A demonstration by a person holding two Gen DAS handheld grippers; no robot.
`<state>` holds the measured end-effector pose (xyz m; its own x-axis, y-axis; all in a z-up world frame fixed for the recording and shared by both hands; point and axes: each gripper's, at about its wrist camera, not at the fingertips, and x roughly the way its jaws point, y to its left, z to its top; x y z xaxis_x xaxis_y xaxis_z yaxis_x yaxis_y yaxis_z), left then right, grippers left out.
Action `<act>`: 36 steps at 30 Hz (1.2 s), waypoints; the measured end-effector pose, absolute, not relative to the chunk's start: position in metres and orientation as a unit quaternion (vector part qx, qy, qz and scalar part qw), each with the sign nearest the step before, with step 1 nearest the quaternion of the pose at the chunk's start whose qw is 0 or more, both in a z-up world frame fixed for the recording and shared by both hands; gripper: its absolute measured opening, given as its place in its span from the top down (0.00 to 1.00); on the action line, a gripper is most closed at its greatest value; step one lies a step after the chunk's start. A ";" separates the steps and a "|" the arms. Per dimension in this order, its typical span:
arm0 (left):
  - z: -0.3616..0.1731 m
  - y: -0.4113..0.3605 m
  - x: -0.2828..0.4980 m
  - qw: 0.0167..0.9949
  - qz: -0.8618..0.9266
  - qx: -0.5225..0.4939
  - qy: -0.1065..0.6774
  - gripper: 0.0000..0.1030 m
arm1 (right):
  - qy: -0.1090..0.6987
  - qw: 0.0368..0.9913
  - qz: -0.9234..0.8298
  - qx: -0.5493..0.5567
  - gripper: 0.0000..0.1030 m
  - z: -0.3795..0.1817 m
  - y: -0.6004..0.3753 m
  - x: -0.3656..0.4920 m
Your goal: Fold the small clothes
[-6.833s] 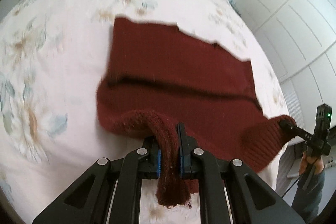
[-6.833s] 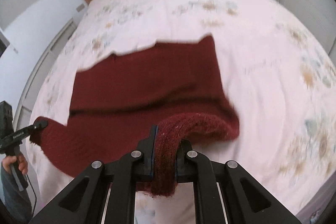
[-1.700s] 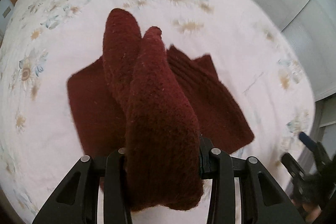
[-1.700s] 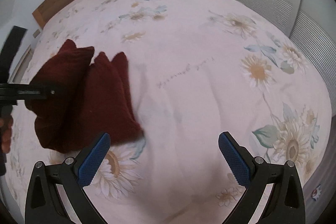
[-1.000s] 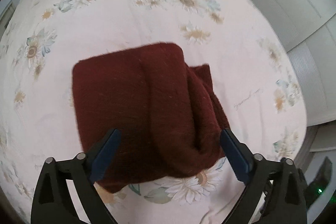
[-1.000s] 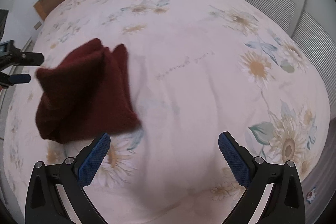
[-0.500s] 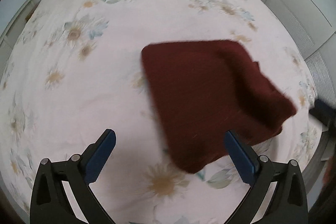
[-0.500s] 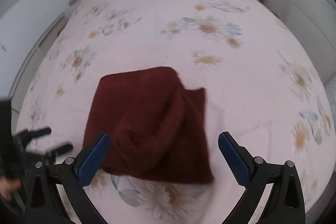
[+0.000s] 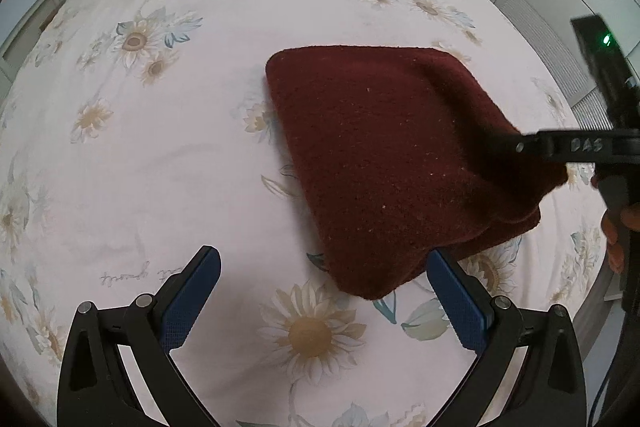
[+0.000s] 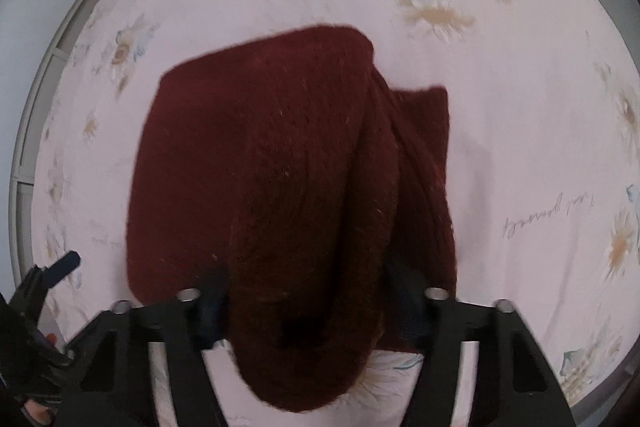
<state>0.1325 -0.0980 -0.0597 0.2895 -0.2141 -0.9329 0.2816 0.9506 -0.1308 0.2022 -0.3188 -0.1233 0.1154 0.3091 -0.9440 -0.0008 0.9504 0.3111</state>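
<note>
From the left wrist view the folded maroon knit (image 9: 384,163) lies as a thick bundle on the flowered bedspread (image 9: 160,147), and this angle shows it whole, with the right gripper (image 9: 516,147) reaching in from the side so that its black finger crosses the far right edge of the bundle; a bit of the person's hand (image 9: 614,227) on the handle shows at the frame's edge. The right wrist view looks almost straight down along that gripper and shows what the other view cannot: the right gripper (image 10: 308,295) has a rounded fold of the maroon knit (image 10: 280,167) bulging up between its two fingers, with the looser ribbed layers spilling out to one side. Its jaws have just been closing and now stand partly drawn in, pinching that thick fold, the blue pads mostly buried in the wool. The left gripper (image 9: 324,295) is held over the bedspread with its jaws spread wide and nothing in them; the near corner of the bundle sits just beside its right finger, the rest of the knit lying beyond and off to that side, while bare bedspread with a printed daisy fills the gap between the blue pads (image 9: 192,295). The left gripper also peeks into the right view's lower corner (image 10: 52,275).
</note>
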 end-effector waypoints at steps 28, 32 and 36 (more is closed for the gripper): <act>-0.072 -0.100 0.137 0.796 -0.147 0.043 0.585 0.01 | 0.611 0.776 0.051 0.145 0.28 -0.133 -0.401 0.140; -0.076 -0.099 0.141 0.793 -0.145 0.043 0.590 0.01 | 0.607 0.781 0.052 0.138 0.25 -0.122 -0.403 0.140; -0.079 -0.101 0.143 0.791 -0.145 0.047 0.592 0.01 | 0.587 0.792 0.062 0.157 0.24 -0.102 -0.401 0.150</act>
<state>0.1431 -0.1008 -0.0789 0.2562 -0.1733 -0.9510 0.2841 0.9538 -0.0973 0.1501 -0.4014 -0.1016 0.3022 0.2818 -0.9106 0.0860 0.9433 0.3205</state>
